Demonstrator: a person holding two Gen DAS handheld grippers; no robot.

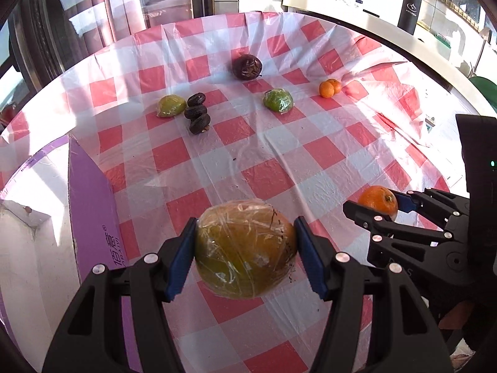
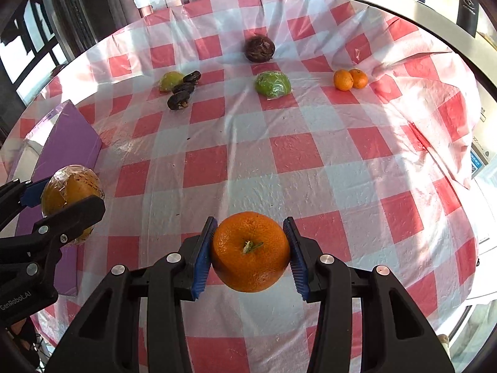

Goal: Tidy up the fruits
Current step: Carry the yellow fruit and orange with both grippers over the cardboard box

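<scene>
L gripper [image 1: 245, 248] is clamped on a plastic-wrapped yellow-green fruit [image 1: 245, 248], blue pads touching both its sides, held above the red/white checked tablecloth [image 1: 279, 161]; purple box [image 1: 93, 205] sits at approx 9 o'clock of it, near the table edge. R gripper [image 2: 251, 251] is closed around an orange [image 2: 251, 251], stem end facing the cam, pads pressing L & R sides; in the left wrist view same orange [image 1: 378, 202] shows at 3 o'clock. Far side of cloth: dark wrinkled round fruit [image 2: 259, 48] at 12 o'clock; wrapped green fruit [image 2: 273, 84] just below it; 2 small oranges [image 2: 350, 79] touching each other at approx 1 o'clock; yellow-green fruit [image 2: 170, 81] w/ 3 dark dried fruits [image 2: 183, 91] beside it at 11 o'clock.
</scene>
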